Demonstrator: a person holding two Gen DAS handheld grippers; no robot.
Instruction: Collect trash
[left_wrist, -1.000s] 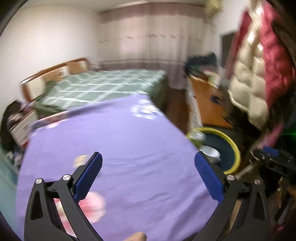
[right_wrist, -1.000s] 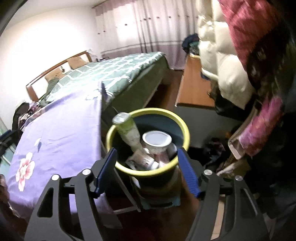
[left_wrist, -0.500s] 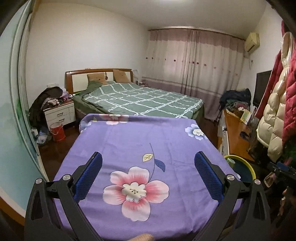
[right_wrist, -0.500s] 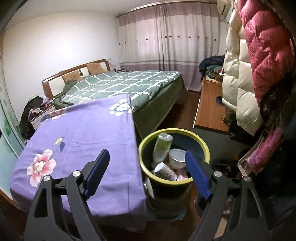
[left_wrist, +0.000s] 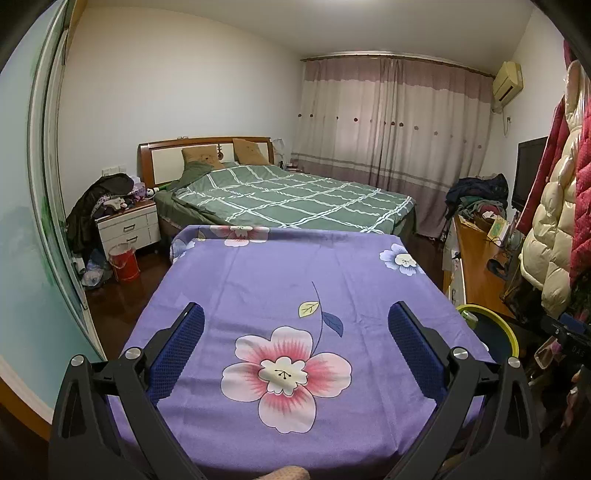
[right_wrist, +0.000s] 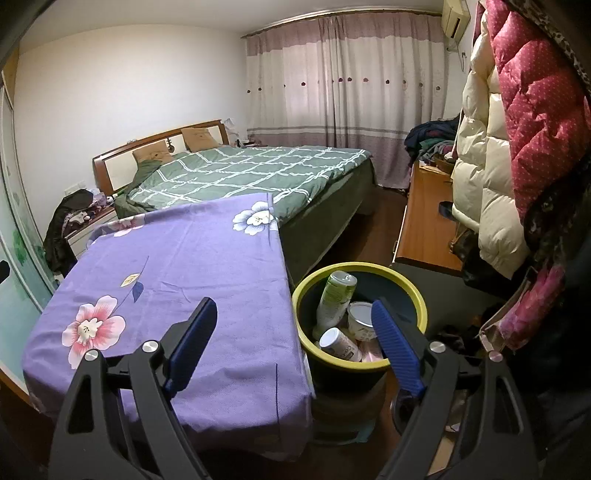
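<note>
Apparently done, both grippers, left (left_wrist: 295, 347) and right (right_wrist: 293, 338), gape empty since the trash sits in the bin (right_wrist: 417, 291).

Tablecloth (left_wrist: 258, 280): matt purple woven cloth, printed flowers. Bin (right_wrist: 413, 291): smooth plastic, yellow rim. Bottle (right_wrist: 334, 299) and cups inside: glossy plastic. Gripper pads (left_wrist: 177, 349): blue textured rubber on matt black plastic arms, metal screws. Puffer coats (right_wrist: 480, 177): shiny quilted fabric.
</note>
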